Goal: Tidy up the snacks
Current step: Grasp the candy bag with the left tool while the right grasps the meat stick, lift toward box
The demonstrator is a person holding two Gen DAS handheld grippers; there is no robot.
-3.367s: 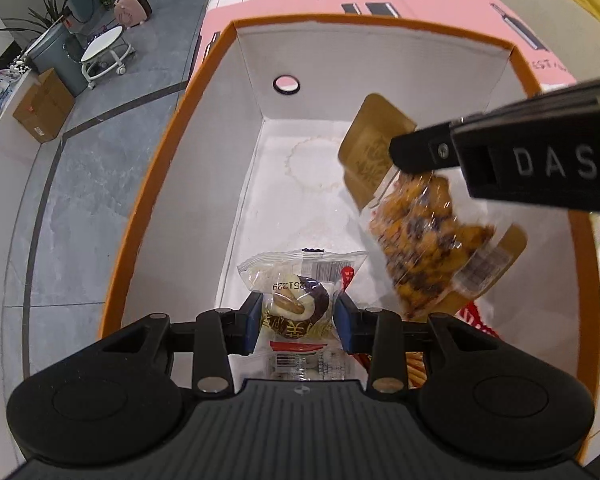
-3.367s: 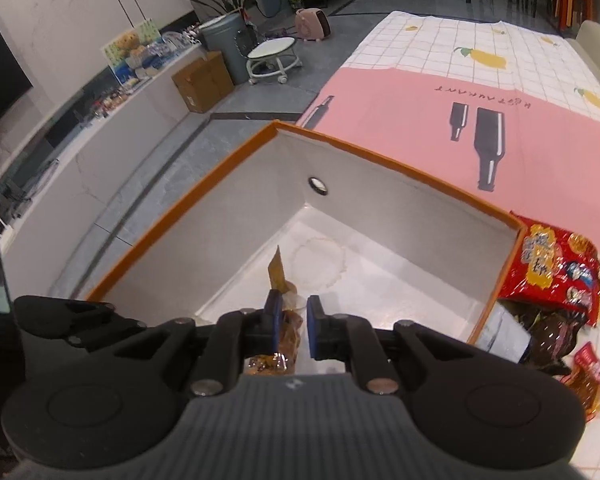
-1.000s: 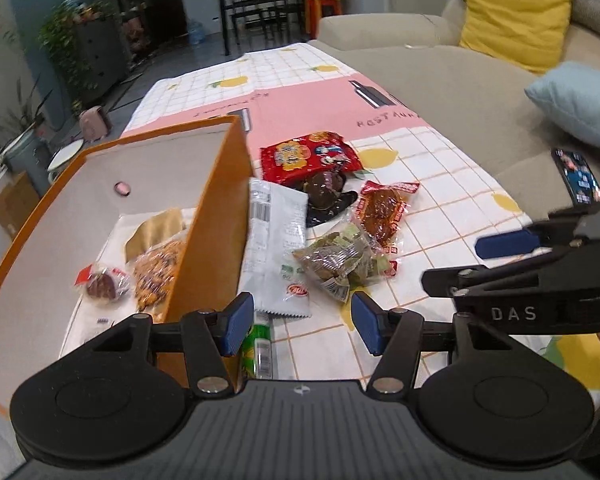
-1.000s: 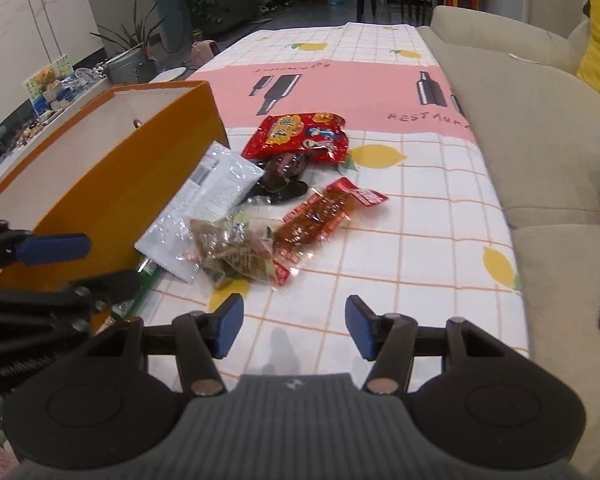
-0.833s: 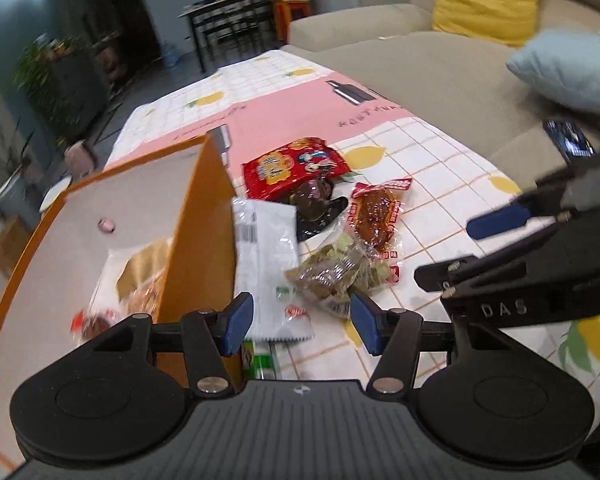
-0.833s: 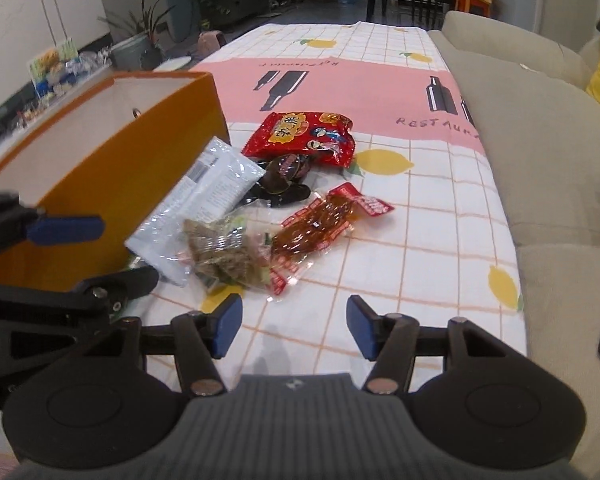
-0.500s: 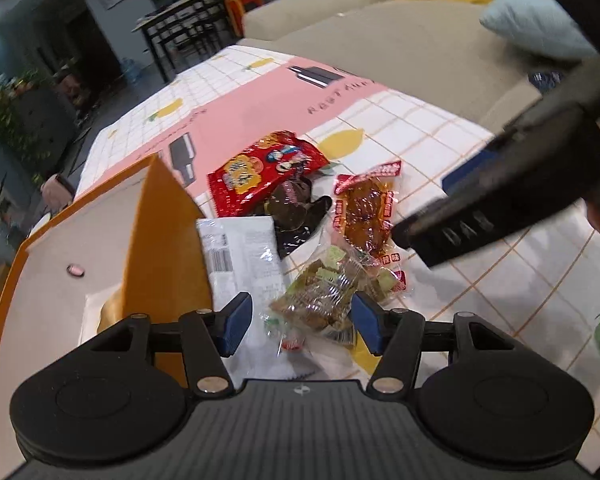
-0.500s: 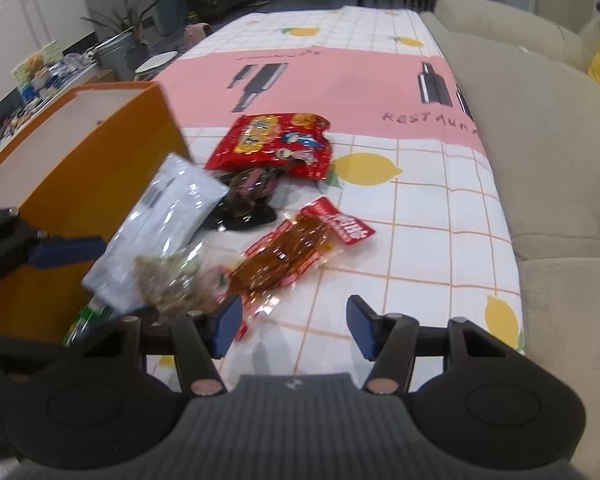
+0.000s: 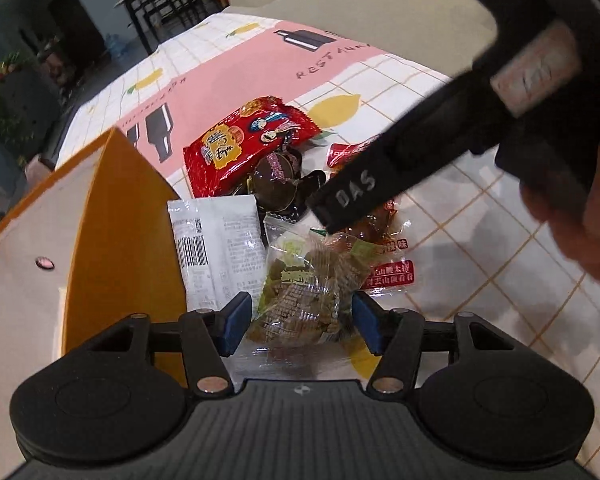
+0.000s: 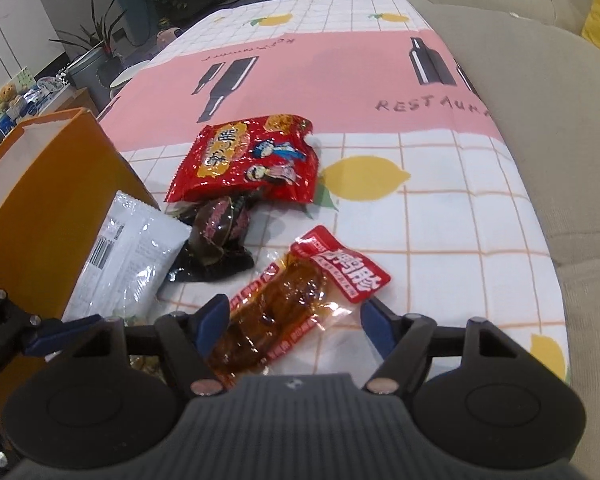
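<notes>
Left gripper (image 9: 298, 322) spread around green candy bag (image 9: 300, 292) on surface (image 10: 440, 232), pads not pressing. Right gripper (image 10: 294, 326) just widened, straddling meat pack (image 10: 284, 308), apart. Orange box (image 9: 116, 232) beside.

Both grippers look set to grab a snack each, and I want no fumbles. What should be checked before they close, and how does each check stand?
1. Left gripper open: ok.
2. Clear bag of green-wrapped sweets between its pads: ok, not yet pinched.
3. Right gripper open: ok, jaws just widened.
4. Red-labelled meat pack between its pads: ok, though it lies slantwise.
5. Sweets bag free of neighbours: not ok, it overlaps the white packet.
6. Room left in the orange box: cannot tell.
</notes>
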